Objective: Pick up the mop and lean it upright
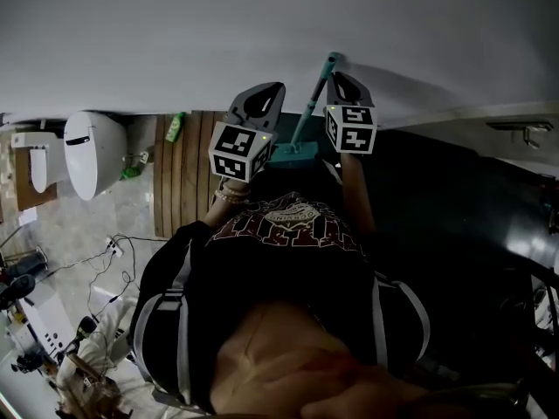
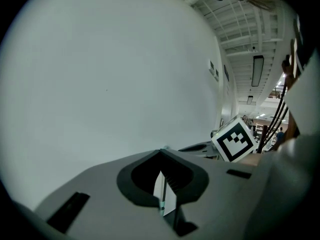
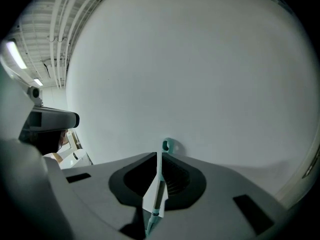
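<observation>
Head view: shirt print (image 1: 288, 225) unreadable; mop (image 1: 307, 112) leans against the wall (image 1: 175, 33).

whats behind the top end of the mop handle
Only plain white wall shows behind the mop handle at its teal loop. The right gripper covers the handle below it; contact with the wall is unclear.

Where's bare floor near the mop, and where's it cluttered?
Free: the dark floor right of the mop, along the wall. The wooden decking is bare but for the green bottle at its wall end. Crowded: cables and gear beside the toilet.
</observation>
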The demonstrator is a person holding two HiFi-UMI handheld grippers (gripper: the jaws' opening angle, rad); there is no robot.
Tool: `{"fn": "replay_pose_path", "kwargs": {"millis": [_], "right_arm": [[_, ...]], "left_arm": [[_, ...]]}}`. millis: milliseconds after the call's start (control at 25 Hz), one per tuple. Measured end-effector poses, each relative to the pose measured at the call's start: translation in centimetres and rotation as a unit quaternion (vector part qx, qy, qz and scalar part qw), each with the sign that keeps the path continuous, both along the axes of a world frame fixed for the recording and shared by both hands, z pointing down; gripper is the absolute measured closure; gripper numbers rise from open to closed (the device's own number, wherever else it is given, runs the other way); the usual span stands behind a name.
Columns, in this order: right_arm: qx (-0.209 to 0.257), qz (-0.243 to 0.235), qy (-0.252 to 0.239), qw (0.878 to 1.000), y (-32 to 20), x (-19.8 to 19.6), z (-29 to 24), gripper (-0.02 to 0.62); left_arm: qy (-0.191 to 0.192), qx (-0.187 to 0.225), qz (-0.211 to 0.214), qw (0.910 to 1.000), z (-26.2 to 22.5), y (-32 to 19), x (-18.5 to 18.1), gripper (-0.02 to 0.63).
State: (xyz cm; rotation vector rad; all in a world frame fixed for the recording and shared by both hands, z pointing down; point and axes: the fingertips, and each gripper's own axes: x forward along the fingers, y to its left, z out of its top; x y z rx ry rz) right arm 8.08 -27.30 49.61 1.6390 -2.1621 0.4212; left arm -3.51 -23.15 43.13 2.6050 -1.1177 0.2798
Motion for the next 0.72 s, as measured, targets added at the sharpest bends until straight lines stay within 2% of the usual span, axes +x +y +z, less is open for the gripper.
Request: {"fn": "replay_pose_path", "kwargs": {"millis": [160,280,440,720], "right_arm": [[-0.01,0.003,0.007,1.0,-1.1,-0.1,1.1,0.571],[-0.018,0.009,0.008,1.0,-1.8,-0.1,1.9,0.515],[-0.028,0.02,0.017,0.999,-2.7,0.3,2.8,0.491],[-0.033,0.034,0.035,0.998,-4.1,0.6,3.4,0.485]], "left_arm": [[0.001,-0.003,-0.006,1.0,0.4,-0.9,-0.8,0.56],[0.002,-0.006,-0.011,0.9999,0.7,-1.4,-1.3,0.56],[0.003,-0.012,-0.017,0.9998,0.8,-1.8,-1.8,0.56],[0.001,-0.014,-0.02,0.9997,1.0,-2.2,-2.4,0.56]]}}
